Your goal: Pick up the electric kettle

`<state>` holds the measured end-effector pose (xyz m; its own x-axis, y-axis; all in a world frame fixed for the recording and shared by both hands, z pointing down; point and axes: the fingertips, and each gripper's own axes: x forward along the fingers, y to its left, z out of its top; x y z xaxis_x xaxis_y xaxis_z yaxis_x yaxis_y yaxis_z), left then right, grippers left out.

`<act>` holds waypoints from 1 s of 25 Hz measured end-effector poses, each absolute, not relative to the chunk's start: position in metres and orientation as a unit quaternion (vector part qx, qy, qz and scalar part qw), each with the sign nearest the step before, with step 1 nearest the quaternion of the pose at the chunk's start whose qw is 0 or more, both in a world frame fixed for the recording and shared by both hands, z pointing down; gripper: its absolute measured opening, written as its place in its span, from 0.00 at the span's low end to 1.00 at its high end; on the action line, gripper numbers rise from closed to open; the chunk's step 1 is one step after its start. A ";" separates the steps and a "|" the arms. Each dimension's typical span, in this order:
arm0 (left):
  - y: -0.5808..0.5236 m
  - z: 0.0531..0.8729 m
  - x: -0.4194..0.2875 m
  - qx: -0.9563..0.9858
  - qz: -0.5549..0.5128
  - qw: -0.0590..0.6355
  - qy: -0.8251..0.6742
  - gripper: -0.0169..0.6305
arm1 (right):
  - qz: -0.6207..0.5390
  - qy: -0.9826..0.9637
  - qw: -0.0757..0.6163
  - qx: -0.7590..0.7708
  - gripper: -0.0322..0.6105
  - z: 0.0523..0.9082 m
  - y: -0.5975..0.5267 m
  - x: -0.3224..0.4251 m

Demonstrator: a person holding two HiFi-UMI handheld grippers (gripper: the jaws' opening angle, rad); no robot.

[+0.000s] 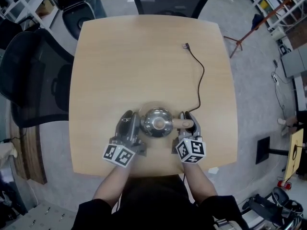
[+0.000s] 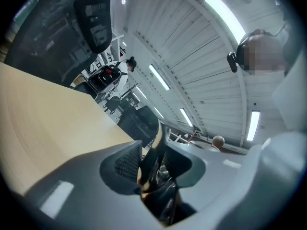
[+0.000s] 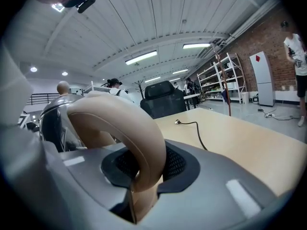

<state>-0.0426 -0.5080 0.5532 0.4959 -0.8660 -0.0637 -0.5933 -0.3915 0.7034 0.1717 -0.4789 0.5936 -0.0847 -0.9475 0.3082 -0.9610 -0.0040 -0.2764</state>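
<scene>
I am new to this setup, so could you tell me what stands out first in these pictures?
A shiny electric kettle, near the table's front edge, is gripped from both sides: the right gripper is shut on its beige handle, the left gripper on the opposite side. A black cable snakes away across the wood.

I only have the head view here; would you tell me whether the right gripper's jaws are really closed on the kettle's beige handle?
Observer: Yes. In the right gripper view, the right gripper has both ribbed pads pressed against the beige loop of the handle of the electric kettle.
Operator: Thank you. What does the left one have between its jaws?
Observer: The left gripper view shows the left gripper shut on a thin, dark, shiny part at the kettle's side, probably the spout, though I cannot be sure of that.
</scene>
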 end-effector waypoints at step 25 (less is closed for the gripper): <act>-0.412 0.498 -0.066 0.819 -0.224 0.282 -0.447 0.21 | 0.198 -0.706 -0.014 0.680 0.18 0.543 -0.381 0.147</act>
<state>-0.0660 -0.4119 0.4975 0.5007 -0.8578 -0.1158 -0.6054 -0.4427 0.6614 0.1474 -0.3810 0.5431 -0.0755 -0.9657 0.2484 -0.9543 -0.0022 -0.2987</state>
